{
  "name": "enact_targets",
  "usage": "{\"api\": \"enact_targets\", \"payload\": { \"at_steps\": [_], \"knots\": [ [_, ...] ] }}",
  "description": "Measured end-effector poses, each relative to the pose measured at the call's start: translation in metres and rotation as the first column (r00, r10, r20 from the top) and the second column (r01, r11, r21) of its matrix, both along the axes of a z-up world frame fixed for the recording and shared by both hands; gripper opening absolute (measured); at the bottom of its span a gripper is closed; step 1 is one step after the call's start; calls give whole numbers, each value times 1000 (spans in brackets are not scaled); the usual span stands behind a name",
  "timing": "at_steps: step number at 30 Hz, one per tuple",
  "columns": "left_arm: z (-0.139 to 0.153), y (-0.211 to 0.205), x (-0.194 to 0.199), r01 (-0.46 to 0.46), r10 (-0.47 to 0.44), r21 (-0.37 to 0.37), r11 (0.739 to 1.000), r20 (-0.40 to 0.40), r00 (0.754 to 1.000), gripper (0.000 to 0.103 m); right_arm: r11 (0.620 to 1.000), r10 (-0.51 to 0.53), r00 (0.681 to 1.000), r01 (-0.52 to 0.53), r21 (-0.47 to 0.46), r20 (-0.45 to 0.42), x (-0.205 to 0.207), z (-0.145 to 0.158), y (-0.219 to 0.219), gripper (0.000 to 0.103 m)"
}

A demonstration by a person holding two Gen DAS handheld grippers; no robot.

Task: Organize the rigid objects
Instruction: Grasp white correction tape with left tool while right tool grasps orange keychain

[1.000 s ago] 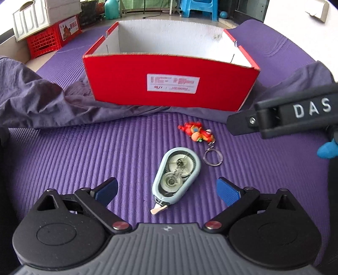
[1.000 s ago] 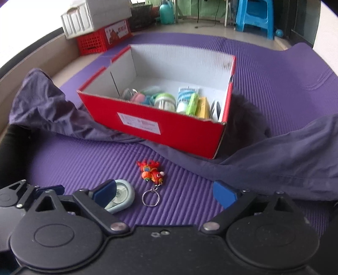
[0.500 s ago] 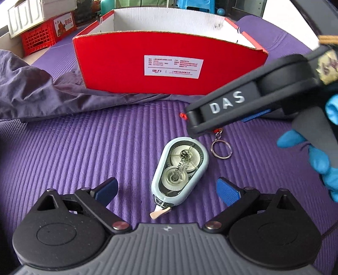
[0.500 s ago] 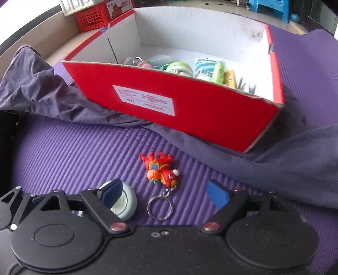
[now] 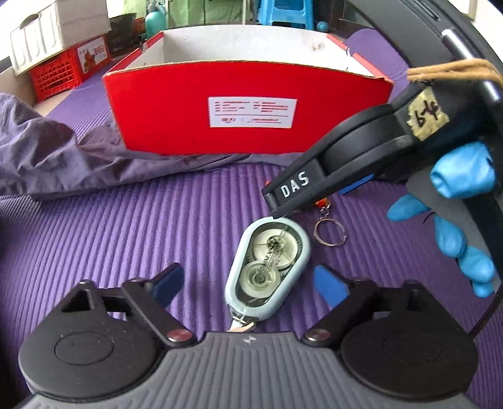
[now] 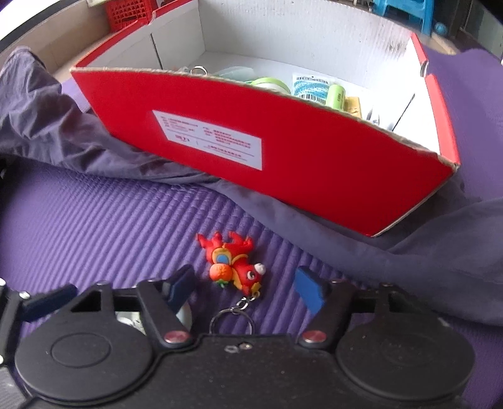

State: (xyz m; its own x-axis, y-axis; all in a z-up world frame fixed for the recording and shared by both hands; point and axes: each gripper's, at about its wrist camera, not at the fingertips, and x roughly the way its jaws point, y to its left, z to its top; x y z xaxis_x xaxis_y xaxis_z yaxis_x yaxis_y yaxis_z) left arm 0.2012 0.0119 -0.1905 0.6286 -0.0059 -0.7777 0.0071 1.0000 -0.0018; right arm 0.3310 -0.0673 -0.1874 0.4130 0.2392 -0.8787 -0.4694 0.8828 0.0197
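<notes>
A pale blue correction tape dispenser (image 5: 268, 267) lies on the purple mat between the fingers of my open left gripper (image 5: 250, 284). A red dragon keychain (image 6: 234, 266) with a metal ring (image 6: 231, 321) lies between the fingers of my open right gripper (image 6: 245, 288). In the left wrist view only its ring (image 5: 328, 232) shows well, under the right gripper's body (image 5: 361, 157). The red cardboard box (image 6: 283, 157) stands just behind, holding several small items.
A dark grey cloth (image 6: 408, 251) lies bunched under and around the box on the purple ribbed mat (image 5: 110, 236). A red crate (image 5: 59, 72) with a white box on it and a blue stool (image 5: 279, 14) stand far back.
Both grippers have moved forward and down. The right gripper now straddles the keychain. The left gripper now straddles the tape dispenser. Both stay open.
</notes>
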Motion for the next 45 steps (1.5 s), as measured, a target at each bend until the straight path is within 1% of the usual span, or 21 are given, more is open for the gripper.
{"api": "enact_targets", "payload": {
  "at_steps": [2, 3, 5, 6, 7, 8, 9, 11, 12, 16, 20, 24, 28, 34, 38, 43, 45],
  "knots": [
    [-2, -1, 2, 11, -11, -10, 1000, -10, 1000, 80, 1000, -5, 1000, 5, -8, 4, 0, 1, 1, 57],
    [-4, -1, 2, 13, -13, -4, 1000, -11, 1000, 80, 1000, -6, 1000, 6, -11, 5, -1, 2, 1, 55],
    [-4, -2, 3, 25, -25, 1, 1000, -3, 1000, 71, 1000, -4, 1000, 4, -15, 9, -3, 3, 1, 51],
    [-4, -2, 3, 27, -27, 1, 1000, 0, 1000, 69, 1000, -2, 1000, 3, -17, 12, -4, 3, 1, 48],
    [-3, -1, 4, 31, -31, -4, 1000, 4, 1000, 63, 1000, 0, 1000, 0, -17, 14, -5, 4, 1, 46],
    [-3, -1, 4, 37, -37, -6, 999, 6, 999, 58, 1000, 5, 1000, -5, -10, 11, -6, 4, 0, 37],
    [-3, -2, 4, 41, -41, -3, 999, 9, 999, 57, 1000, 4, 1000, -4, -9, 12, -7, 5, 0, 35],
    [-2, -2, 4, 49, -49, -2, 999, 14, 999, 49, 1000, 5, 1000, -4, -10, 16, -9, 5, 0, 35],
    [-2, -3, 3, 51, -51, -3, 999, 14, 999, 47, 1000, 4, 1000, -3, -10, 18, -10, 5, 1, 35],
    [-1, -2, 2, 52, -52, -6, 999, 15, 999, 46, 1000, -6, 1000, 6, 6, 11, -12, 6, -1, 34],
    [3, 1, 1, 43, -43, -25, 999, 20, 999, 46, 999, -22, 1000, 22, 28, -2, -17, 10, -5, 34],
    [9, 4, -3, 25, -25, -25, 999, 30, 999, 46, 998, -36, 999, 36, 55, 5, -27, 21, -12, 34],
    [18, 10, -7, -1, 3, -46, 999, 33, 999, 46, 993, -62, 998, 61, 97, 4, -35, 36, -20, 33],
    [44, 15, -15, -27, 31, -88, 996, 50, 998, 46, 987, -77, 997, 72, 142, 32, -50, 65, -30, 33],
    [65, 18, -19, -38, 46, -122, 992, 57, 997, 46, 986, -73, 995, 62, 152, 63, -59, 87, -39, 33],
    [95, 22, -22, -43, 52, -134, 990, 63, 997, 46, 983, -73, 993, 56, 173, 92, -68, 116, -48, 34],
    [111, 23, -21, -42, 52, -126, 991, 78, 996, 46, 983, -68, 991, 47, 179, 112, -72, 128, -50, 34]
  ]
}}
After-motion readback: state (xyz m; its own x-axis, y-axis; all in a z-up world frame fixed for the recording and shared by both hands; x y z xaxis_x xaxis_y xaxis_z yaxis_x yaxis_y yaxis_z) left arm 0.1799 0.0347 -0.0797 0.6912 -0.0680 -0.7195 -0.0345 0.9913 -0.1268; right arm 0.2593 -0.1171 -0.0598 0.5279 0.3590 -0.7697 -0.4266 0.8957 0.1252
